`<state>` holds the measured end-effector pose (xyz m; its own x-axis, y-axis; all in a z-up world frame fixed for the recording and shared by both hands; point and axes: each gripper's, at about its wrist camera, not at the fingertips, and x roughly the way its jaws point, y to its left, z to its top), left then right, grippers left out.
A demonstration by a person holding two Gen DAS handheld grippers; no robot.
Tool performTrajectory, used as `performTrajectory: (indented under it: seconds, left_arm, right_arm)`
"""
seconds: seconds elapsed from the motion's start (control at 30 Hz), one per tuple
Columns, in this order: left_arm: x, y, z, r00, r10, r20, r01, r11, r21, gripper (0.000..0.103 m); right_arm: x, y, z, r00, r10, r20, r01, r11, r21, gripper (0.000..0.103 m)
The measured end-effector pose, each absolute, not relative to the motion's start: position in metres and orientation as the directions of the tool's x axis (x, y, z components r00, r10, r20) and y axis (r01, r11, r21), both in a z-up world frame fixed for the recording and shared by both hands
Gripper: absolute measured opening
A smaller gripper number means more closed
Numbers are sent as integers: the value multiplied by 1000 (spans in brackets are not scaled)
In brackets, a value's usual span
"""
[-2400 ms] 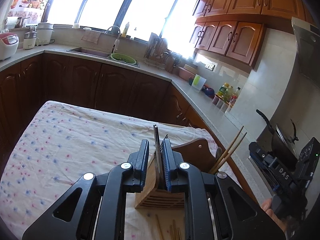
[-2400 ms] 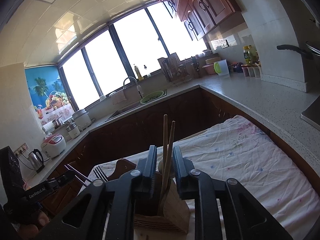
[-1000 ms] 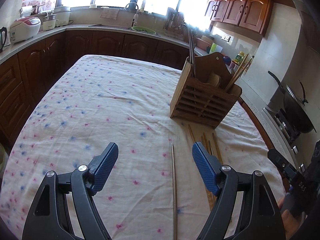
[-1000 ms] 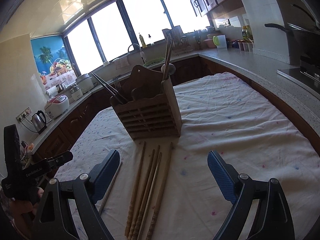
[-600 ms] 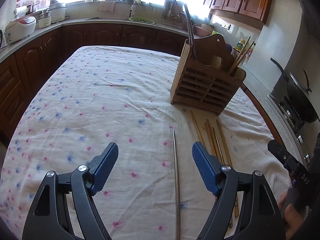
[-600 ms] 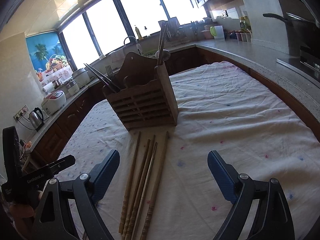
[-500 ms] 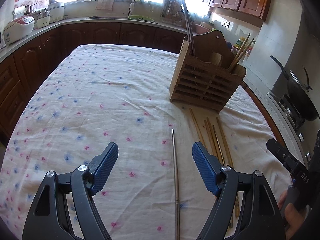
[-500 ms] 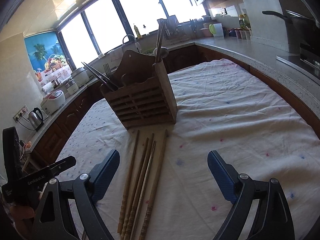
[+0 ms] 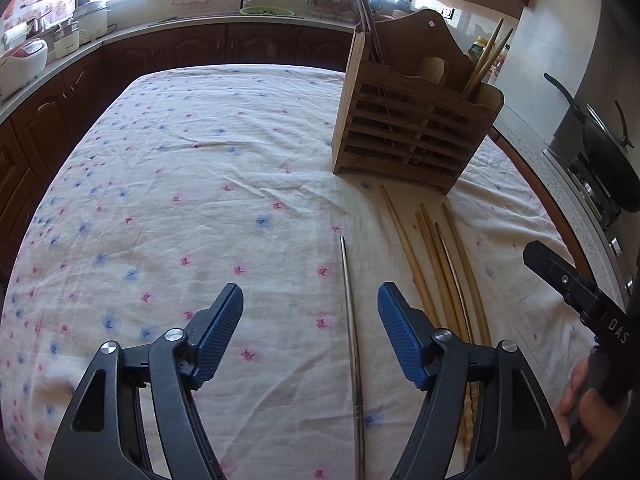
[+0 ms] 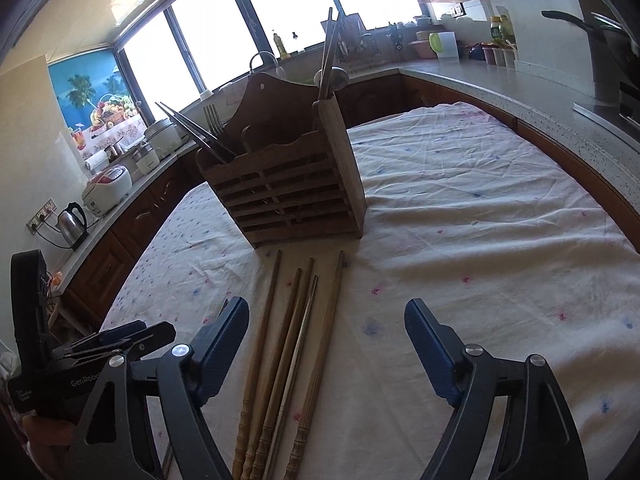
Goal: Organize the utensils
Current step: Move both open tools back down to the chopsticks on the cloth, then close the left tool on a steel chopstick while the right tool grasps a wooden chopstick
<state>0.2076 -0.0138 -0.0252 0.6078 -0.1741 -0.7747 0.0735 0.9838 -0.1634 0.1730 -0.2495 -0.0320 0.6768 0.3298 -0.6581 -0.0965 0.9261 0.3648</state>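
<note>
The metal chopstick [image 9: 351, 336] runs off the near edge of the left wrist view, so its near end is unseen. In the right wrist view the wooden chopsticks [image 10: 280, 364] are likewise cut off at the near edge. Inside the wooden holder [image 10: 288, 196] the lower parts of the standing utensils are hidden behind its slats. The hand [image 9: 580, 400] at the right edge is only partly in view. Bottles [image 10: 500, 28] on the far worktop are too small to read.
</note>
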Motion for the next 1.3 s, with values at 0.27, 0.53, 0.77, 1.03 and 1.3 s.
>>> performTrajectory:
  seconds: [0.27, 0.53, 0.77, 1.03, 1.3]
  left_arm:
    - [223, -26, -35, 563, -205, -801, 112, 979, -172, 43]
    - [238, -36, -50, 515, -220, -829, 141, 975, -171, 23]
    - [247, -45, -51, 526, -215, -823, 167, 975, -148, 22]
    - [249, -47, -53, 545, -191, -817, 168, 979, -116, 6]
    - [244, -36, -51, 539, -229, -811, 145, 973, -179, 4]
  right_arm:
    - [198, -231, -46, 605, 369, -705, -129, 920, 371, 21]
    - [218, -208, -72, 506, 372, -778, -164, 927, 337, 9]
    - [232, -208, -77, 497, 343, -797, -162, 939, 303, 5]
    - [249, -200, -78, 498, 325, -804, -164, 946, 280, 5]
    - [245, -199, -75, 507, 327, -797, -180, 945, 274, 5]
